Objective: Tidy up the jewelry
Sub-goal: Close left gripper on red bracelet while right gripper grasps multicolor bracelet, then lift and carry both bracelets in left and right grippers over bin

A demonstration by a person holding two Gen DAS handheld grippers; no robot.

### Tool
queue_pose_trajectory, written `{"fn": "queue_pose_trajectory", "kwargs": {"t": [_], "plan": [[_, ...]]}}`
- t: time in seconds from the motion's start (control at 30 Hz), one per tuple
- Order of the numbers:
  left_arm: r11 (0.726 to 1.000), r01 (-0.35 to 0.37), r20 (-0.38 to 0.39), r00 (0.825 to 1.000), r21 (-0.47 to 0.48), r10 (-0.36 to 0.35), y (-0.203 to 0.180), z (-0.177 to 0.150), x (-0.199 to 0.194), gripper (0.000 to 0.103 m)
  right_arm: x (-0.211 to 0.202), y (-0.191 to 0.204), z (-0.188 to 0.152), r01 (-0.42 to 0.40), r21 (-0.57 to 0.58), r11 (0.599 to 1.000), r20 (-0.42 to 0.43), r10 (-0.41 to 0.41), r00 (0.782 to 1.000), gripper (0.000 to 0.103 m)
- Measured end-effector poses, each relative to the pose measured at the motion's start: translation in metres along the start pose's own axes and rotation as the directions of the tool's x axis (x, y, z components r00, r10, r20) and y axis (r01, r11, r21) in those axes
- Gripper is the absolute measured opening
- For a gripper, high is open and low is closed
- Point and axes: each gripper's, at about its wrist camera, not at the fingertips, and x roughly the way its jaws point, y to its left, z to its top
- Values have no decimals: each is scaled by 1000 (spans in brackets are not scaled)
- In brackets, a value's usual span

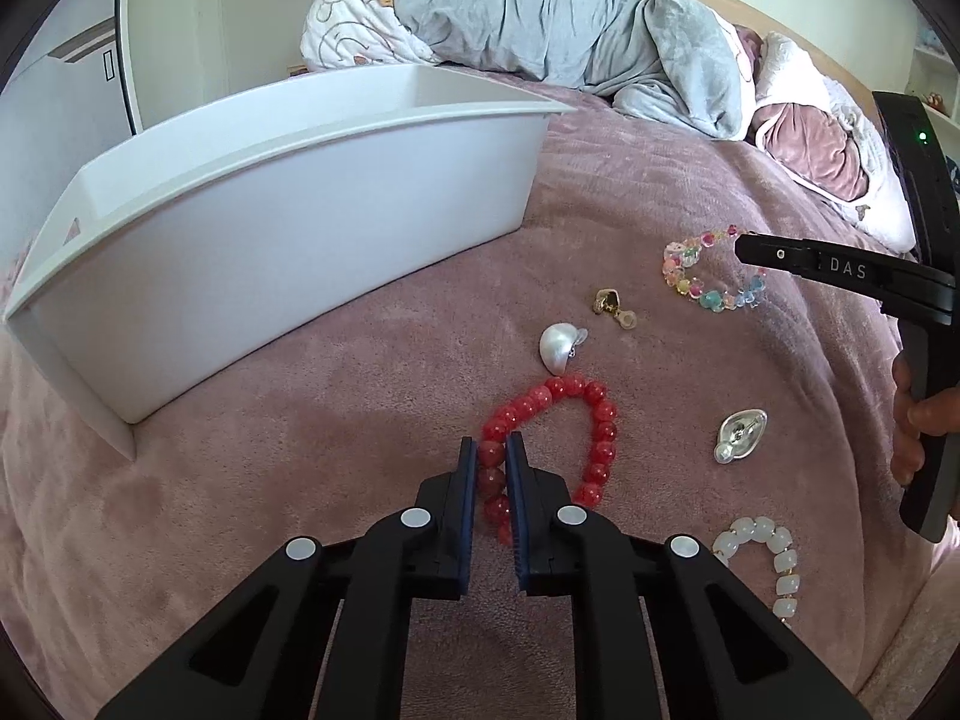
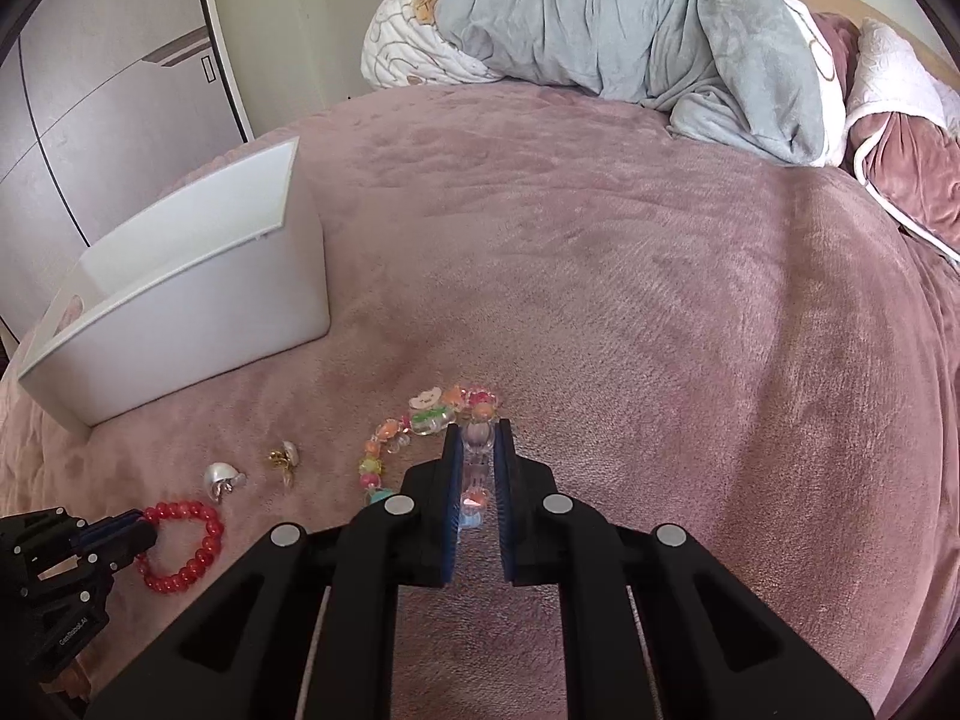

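Pink plush bedspread (image 2: pixel 660 312), white box (image 1: pixel 252 252) at left, grey duvet (image 2: pixel 600 30) behind, wardrobe (image 2: pixel 90 120)

At five o'clock, the white bead bracelet (image 1: pixel 765 564) is partly hidden behind the left gripper (image 1: pixel 492 450); the white box's (image 1: pixel 288 252) inside is mostly unseen.

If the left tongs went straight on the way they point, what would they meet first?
Probably the pink plush blanket under the red bead bracelet that the left tongs already grip; they point downward.
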Motion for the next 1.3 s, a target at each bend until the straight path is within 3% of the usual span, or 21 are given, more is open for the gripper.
{"fn": "queue_pose_trajectory", "kwargs": {"t": [0.4, 0.63, 1.0, 1.3], "plan": [[999, 8, 88, 996, 31, -11, -6, 22, -44, 15, -56, 20, -2, 13, -43, 999, 103, -9, 995, 11], [999, -13, 138, 990, 41, 7, -3, 46, -78, 15, -95, 46, 19, 12, -94, 995, 174, 5, 985, 11], [993, -117, 235, 966, 21, 109, 39, 117, -150, 15, -145, 124, 96, -80, -172, 982, 254, 123, 959, 11], [983, -181, 295, 939, -7, 175, 73, 162, -169, 15, -122, 175, 149, -151, -182, 972, 199, 187, 962, 11]]}}
